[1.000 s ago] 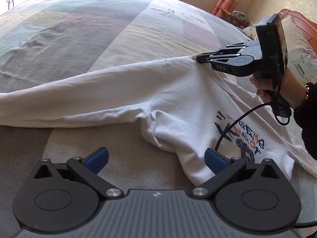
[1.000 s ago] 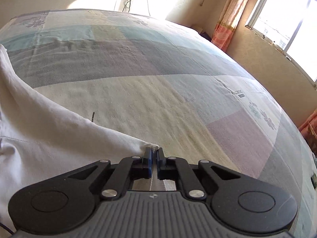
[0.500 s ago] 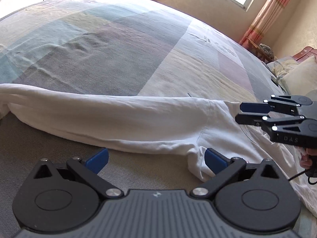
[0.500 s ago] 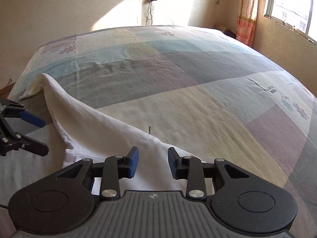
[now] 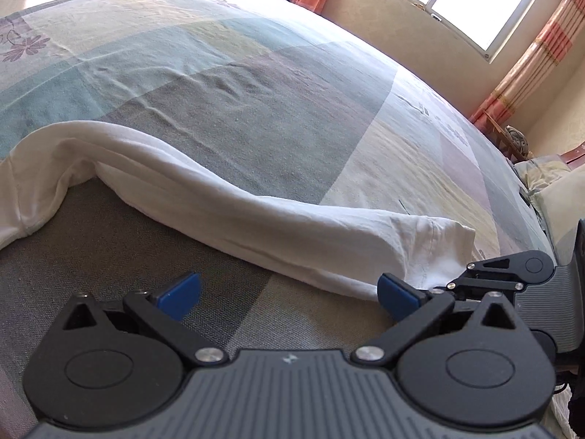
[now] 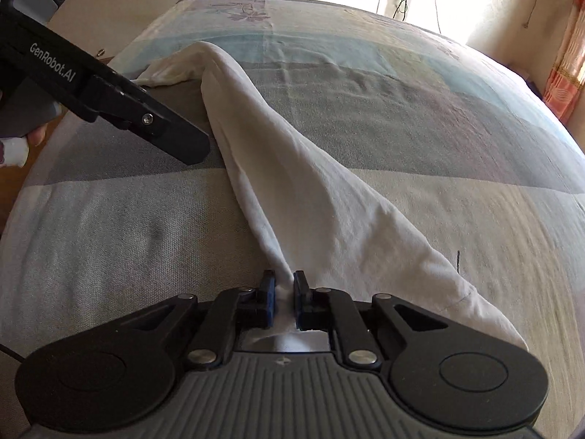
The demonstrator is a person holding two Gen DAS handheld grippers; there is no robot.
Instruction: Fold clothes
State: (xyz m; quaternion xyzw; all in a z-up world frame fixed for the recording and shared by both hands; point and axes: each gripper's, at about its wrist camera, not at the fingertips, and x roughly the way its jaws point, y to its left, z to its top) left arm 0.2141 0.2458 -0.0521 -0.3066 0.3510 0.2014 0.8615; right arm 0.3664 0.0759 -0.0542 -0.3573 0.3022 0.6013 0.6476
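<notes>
- A white long-sleeved top lies on the bed. What shows here is mostly one long sleeve, stretched out across the bed cover.
- The sleeve's far end curls round near the edge of the bed.
- The right gripper has just been closing, and now its fingers pinch a small bunch of the white cloth. The cloth goes up between them in a thin ridge.
- The left gripper has its fingers wide apart. Nothing is between them. It hangs just in front of the sleeve, and the near edge of the cloth is close to its right finger.
- In the left camera, the right gripper sits at the thick end of the sleeve, close beside the left one.
- The top looks soft and light. It bends and sags wherever it is not held, so one pinch will lift only a little bit and the rest will drag along the bed.
- It does not look slippery and it will not break. But thin cloth can slide out of a small pinch if it is pulled hard.
- I think a good place to grab is a thick part, like a seam or the cuff, since there is more cloth to hold.
- I think the left gripper should take hold farther along the sleeve, so both ends can be lifted and laid over together.
</notes>
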